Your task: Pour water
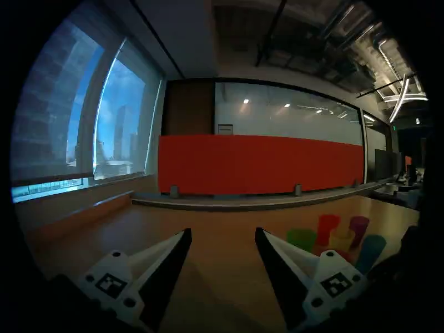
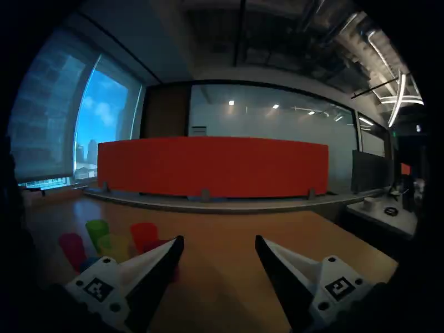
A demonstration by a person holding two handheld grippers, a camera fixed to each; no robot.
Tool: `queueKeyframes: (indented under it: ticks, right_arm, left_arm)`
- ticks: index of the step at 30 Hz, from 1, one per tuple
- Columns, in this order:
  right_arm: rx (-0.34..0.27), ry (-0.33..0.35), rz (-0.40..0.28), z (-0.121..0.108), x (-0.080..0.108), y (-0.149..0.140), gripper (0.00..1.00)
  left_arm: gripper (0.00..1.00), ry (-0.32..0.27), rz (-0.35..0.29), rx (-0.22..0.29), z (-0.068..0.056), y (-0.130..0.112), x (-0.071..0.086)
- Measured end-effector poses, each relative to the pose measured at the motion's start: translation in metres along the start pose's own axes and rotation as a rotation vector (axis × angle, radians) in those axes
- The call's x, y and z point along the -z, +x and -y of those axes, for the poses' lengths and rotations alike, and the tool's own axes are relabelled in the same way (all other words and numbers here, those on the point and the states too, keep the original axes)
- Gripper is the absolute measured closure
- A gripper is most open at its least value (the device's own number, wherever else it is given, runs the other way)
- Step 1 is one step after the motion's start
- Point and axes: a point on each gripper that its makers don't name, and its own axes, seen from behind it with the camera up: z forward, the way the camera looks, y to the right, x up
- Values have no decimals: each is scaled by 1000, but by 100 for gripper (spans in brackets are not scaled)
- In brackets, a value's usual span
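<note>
Left gripper view: the window (image 1: 116, 133) stands left of the panel (image 1: 261, 164). The left gripper (image 1: 222, 231) is held low over the table (image 1: 222, 211), level and aimed straight at the panel. Its jaws stand apart with nothing between them. Right of this gripper, on the near side of the panel, stand the cups (image 1: 327, 225): green, red, yellow, purple and blue. All are upright and packed close together.

Right gripper view: the cups (image 2: 97, 228) stand at the left, on the near side of the panel (image 2: 211, 166), and some are partly hidden behind the gripper's left finger. The right gripper (image 2: 219, 240) is also low over the table (image 2: 233, 222), level and aimed at the panel. Its jaws are apart and empty. By these two views, the cups lie between the grippers.

Handling, as a judgement: the cups look like thin coloured plastic. Expect them to be light, smooth and stiff at rim and base, but yielding at mid-wall. Whether any cup holds water cannot be told, nor which cup is the source. A filled cup will be heavier and will slosh.

Take hold across the wall at about mid-height, one finger on each side, using moderate pressure. Approach a cup at the edge of the group, since the close neighbours tip easily.
</note>
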Motion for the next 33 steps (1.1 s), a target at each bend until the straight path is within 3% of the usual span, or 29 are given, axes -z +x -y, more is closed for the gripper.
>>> queueKeyframes:
  ticks: [8, 18, 27, 33]
  right_arm:
    - [-16, 33, 24, 1, -2, 42, 1]
    - [-65, 66, 31, 5, -5, 97, 1]
    - [-58, 107, 18, 14, -9, 148, 1]
    - [-39, 132, 17, 18, -11, 154, 1]
  left_arm:
    - [16, -39, 15, 10, -12, 36, -3]
    - [16, -67, 41, 32, -11, 87, -13]
    - [15, -111, 43, 47, -13, 131, -18]
    - [16, -177, 44, 37, -24, 143, -20]
